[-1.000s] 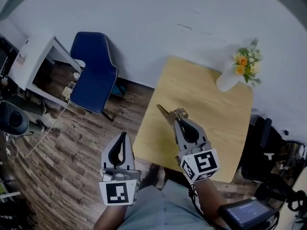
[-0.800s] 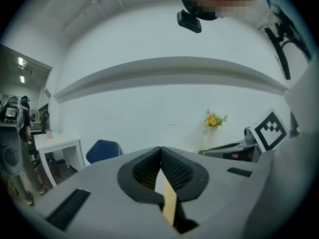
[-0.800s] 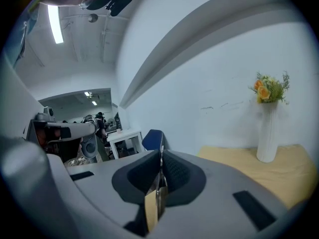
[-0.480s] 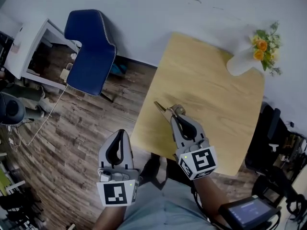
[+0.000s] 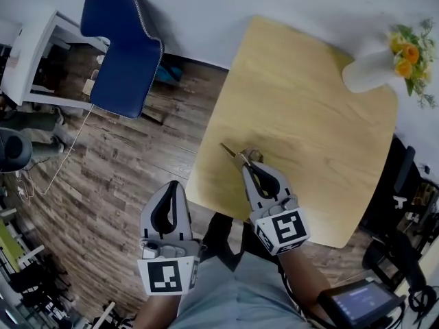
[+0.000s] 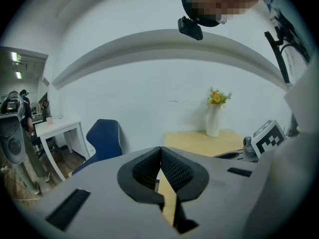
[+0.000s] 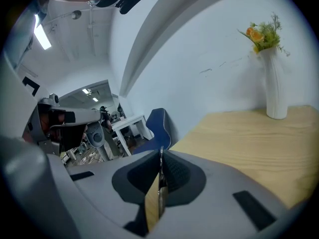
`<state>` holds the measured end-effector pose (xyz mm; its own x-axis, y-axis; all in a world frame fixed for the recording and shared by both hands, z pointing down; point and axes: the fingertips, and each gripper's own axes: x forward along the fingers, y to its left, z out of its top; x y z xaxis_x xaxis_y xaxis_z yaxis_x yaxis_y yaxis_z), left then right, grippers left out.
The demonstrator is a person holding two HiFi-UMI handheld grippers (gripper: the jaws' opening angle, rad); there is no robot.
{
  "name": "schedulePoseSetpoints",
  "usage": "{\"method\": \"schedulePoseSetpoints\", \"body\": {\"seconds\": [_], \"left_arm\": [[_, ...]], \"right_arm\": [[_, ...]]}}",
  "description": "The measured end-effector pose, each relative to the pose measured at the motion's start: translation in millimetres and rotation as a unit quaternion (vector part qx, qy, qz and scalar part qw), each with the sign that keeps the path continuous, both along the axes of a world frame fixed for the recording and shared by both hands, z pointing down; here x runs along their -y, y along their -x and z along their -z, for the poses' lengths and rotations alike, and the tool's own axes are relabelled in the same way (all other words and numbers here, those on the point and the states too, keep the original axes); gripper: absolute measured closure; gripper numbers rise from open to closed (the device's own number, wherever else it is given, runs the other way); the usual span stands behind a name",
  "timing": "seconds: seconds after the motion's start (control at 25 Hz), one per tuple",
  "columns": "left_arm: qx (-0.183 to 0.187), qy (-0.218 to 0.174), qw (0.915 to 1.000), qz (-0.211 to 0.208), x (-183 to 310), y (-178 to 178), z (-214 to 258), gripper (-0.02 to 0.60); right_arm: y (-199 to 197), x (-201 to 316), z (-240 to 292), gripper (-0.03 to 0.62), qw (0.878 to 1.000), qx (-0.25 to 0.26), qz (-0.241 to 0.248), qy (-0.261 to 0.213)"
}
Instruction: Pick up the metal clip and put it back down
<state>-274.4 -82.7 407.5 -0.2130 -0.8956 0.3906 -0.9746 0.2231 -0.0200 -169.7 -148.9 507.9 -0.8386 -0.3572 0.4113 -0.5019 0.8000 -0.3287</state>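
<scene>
The metal clip (image 5: 235, 156) is pinched between the fingertips of my right gripper (image 5: 248, 165), which is shut on it over the near left part of the wooden table (image 5: 309, 101). Whether the clip touches the tabletop cannot be told. In the right gripper view the clip (image 7: 160, 185) shows as a thin metal edge between the pads of the right gripper (image 7: 160, 156). My left gripper (image 5: 173, 189) hangs shut and empty over the wood floor, left of the table's edge. In its own view the left gripper (image 6: 160, 151) has its pads pressed together.
A white vase with orange flowers (image 5: 370, 67) stands at the table's far right corner. A blue chair (image 5: 120, 43) stands on the floor to the far left, with a white desk (image 5: 27, 53) beyond it. Dark equipment sits right of the table (image 5: 405, 252).
The head view has shifted, so the table fills more of the picture. The right gripper still holds the clip at the same spot near the table's left edge. The left gripper has barely moved.
</scene>
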Motion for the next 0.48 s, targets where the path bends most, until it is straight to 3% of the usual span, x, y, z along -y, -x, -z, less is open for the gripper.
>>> {"method": "schedulePoseSetpoints", "body": {"seconds": [0.48], "left_arm": [[-0.029,0.046,0.9985,0.008,1.6,-4.0,-41.6,0.563]], "right_arm": [[-10.1,-0.9,-48.7,0.539,0.999,-0.023,0.003,0.042]]}}
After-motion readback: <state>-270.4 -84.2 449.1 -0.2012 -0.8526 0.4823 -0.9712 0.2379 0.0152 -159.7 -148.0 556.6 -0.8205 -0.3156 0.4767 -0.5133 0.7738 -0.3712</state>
